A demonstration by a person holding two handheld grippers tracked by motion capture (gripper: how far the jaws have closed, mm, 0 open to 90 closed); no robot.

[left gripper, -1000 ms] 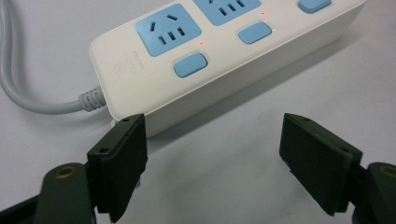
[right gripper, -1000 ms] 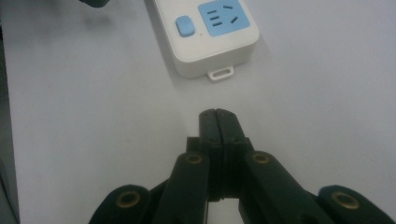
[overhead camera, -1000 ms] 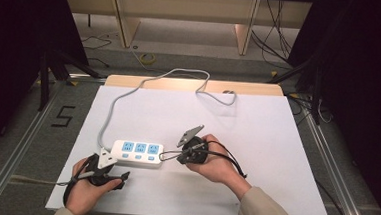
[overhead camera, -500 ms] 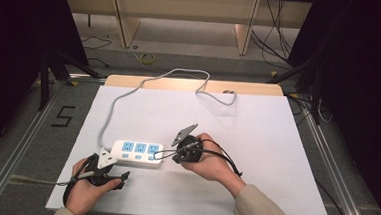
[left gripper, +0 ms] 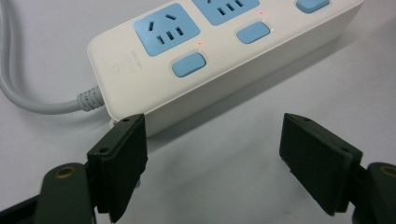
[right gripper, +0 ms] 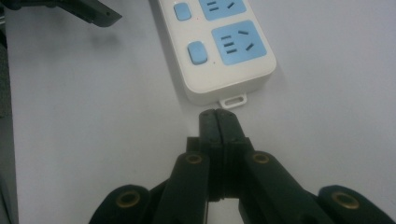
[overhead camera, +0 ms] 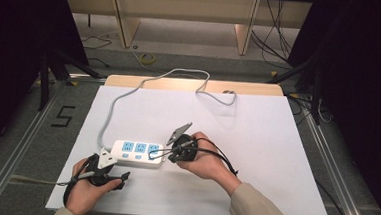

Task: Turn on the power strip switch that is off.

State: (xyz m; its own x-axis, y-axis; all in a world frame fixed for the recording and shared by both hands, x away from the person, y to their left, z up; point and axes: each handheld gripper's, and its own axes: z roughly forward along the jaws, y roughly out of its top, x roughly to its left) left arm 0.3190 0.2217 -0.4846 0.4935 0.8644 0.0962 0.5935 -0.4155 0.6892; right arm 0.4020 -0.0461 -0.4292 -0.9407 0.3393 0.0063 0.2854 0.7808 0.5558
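Note:
A white power strip [overhead camera: 136, 152] with three blue sockets and blue switches lies on the white table, left of centre. Its grey cable [overhead camera: 129, 91] runs from its left end toward the table's far edge. My left gripper [left gripper: 212, 163] is open, its jaws wide apart just in front of the power strip's [left gripper: 224, 51] cable end. My right gripper [right gripper: 218, 117] is shut with nothing between its jaws. Its tip almost touches the small hanging tab at the free end of the power strip [right gripper: 219, 46]. In the high view the right gripper [overhead camera: 161, 155] sits at the strip's right end and the left gripper [overhead camera: 119, 176] near the front left.
The white table top [overhead camera: 257, 136] extends to the right and far side of the strip. The cable loops near the far edge, ending by a plug [overhead camera: 228, 93]. A black cable [overhead camera: 220, 157] trails from the right gripper over the hand. Floor and rails surround the table.
My right gripper has slid left toward the power strip's free end. The left gripper and the strip have stayed put.

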